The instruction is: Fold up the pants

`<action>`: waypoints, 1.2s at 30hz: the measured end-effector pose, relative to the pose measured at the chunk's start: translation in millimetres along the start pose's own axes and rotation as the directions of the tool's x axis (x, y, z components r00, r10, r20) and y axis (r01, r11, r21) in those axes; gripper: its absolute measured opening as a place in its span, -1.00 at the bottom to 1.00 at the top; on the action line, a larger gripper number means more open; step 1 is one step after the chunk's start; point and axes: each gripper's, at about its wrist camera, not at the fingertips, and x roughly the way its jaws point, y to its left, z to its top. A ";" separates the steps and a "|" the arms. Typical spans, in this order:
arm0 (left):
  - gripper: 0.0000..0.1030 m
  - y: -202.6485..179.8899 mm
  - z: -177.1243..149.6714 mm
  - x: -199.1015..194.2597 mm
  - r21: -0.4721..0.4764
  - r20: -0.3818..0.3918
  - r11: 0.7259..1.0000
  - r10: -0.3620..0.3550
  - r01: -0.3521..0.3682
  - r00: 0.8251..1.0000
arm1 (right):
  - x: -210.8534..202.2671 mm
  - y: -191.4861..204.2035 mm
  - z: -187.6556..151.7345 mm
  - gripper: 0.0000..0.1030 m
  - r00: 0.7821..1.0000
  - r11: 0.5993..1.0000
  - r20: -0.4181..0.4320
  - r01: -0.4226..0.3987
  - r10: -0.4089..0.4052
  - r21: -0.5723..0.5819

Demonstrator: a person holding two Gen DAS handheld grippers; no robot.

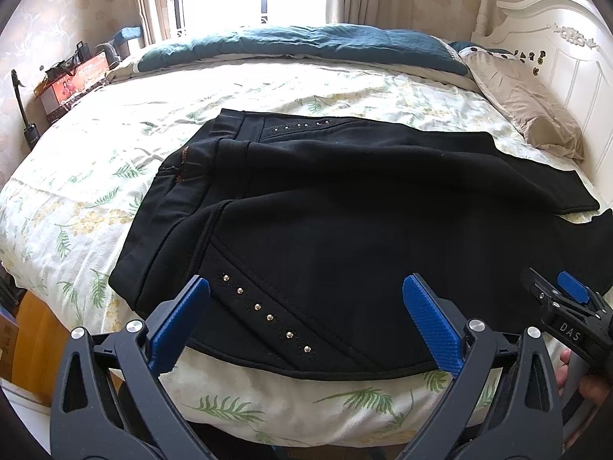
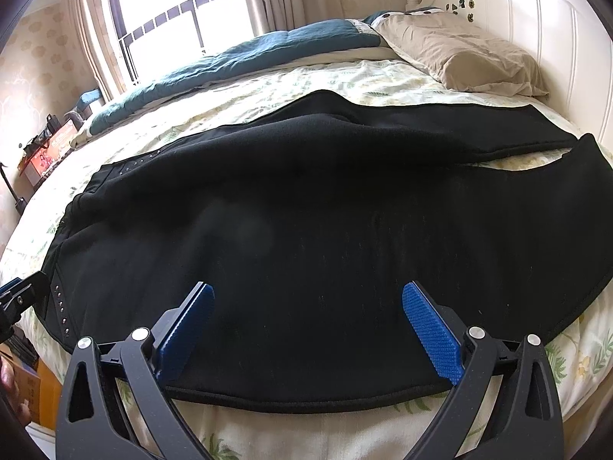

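Note:
Black pants [image 1: 345, 207] with rows of metal studs lie spread flat on the bed, waistband to the left, legs running right. My left gripper [image 1: 306, 291] hovers open over the near hip edge, by the stud row, with nothing between its blue pads. In the right wrist view the same pants [image 2: 325, 211] fill the frame, two legs splitting at the far right. My right gripper [image 2: 308, 299] is open just above the near leg's edge, holding nothing. The right gripper also shows at the left wrist view's right edge [image 1: 563, 299].
The bed [image 1: 95, 191] has a leaf-print sheet. A teal quilt [image 1: 306, 44] lies along the far side, a beige pillow [image 1: 525, 107] by the white headboard [image 1: 574, 61]. Boxes and clutter [image 1: 72, 76] stand at the far left. A hand [image 1: 574, 375] holds the right gripper.

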 end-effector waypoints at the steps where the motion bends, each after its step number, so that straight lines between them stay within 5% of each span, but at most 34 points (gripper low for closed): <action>1: 0.96 -0.2 0.3 -0.4 0.000 0.001 1.000 0.003 -0.003 1.000 | 0.0 0.1 -0.3 0.90 1.000 1.000 0.000 0.000 0.000 0.001; 36: 0.96 1.3 -3.6 5.7 -0.002 -0.011 1.000 -0.006 0.006 1.000 | -1.7 -0.7 -3.1 0.90 1.000 1.000 -0.004 0.006 -0.006 0.004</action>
